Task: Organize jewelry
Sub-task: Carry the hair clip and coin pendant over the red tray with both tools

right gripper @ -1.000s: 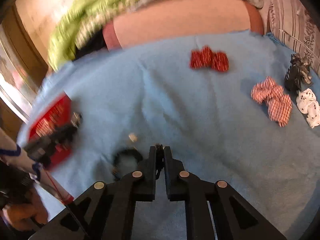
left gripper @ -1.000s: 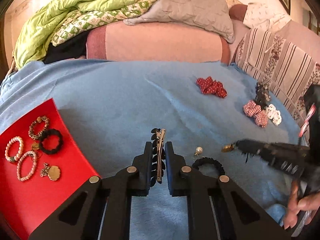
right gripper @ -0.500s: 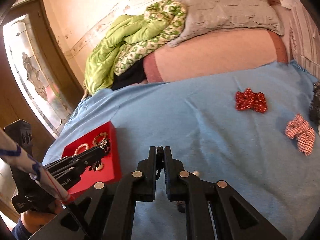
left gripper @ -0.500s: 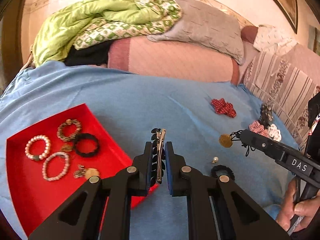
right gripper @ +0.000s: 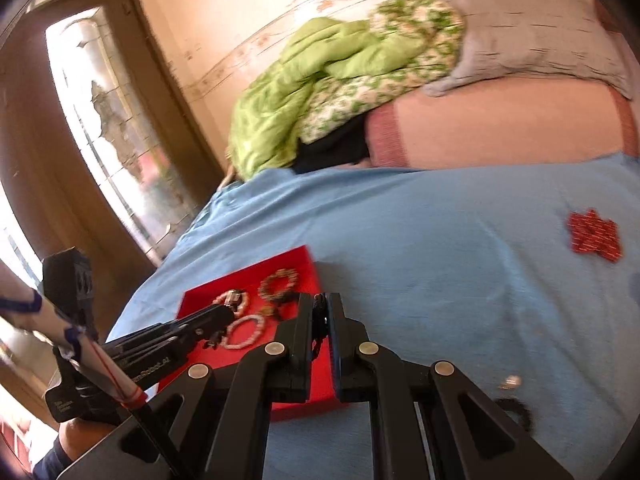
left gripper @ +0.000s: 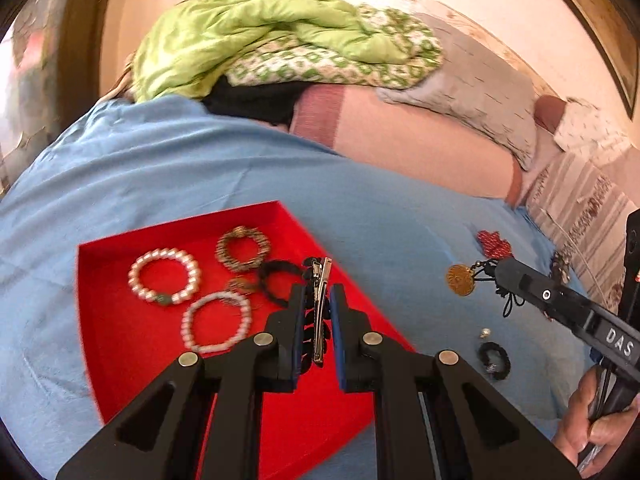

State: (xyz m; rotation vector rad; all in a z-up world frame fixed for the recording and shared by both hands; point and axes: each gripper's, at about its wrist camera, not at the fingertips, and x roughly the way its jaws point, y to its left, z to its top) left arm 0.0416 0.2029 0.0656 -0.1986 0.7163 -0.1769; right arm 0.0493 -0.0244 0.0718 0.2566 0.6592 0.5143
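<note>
Presently, a black-and-silver hair clip point(left gripper: 318, 312) is gripped between the closed jaws of the left gripper point(left gripper: 317, 322), which is held above the near right part of the red tray point(left gripper: 120, 364). The tray rests on the blue bed sheet point(left gripper: 200, 176). Inside the tray are seen two pearl bracelets point(left gripper: 164, 276), a brown beaded bracelet point(left gripper: 243, 249) and a black band point(left gripper: 276, 280).

The jaws of the right gripper point(left gripper: 498, 270) are closed on a thin black cord, from which a gold medallion point(left gripper: 461, 279) hangs above the sheet, to the right of the tray. White lettering "DAS" point(left gripper: 620, 342) is read on the side of this gripper. In the right wrist view, small print is present on the left gripper body, but it is too blurred to be read with confidence.

On the sheet near the right gripper lie a black hair tie point(left gripper: 495, 360) and a small silver bead point(left gripper: 485, 333). A red dotted bow point(right gripper: 595, 234) lies further off. A green quilt point(left gripper: 256, 32) and a grey pillow point(left gripper: 480, 84) are piled at the head of the bed.
</note>
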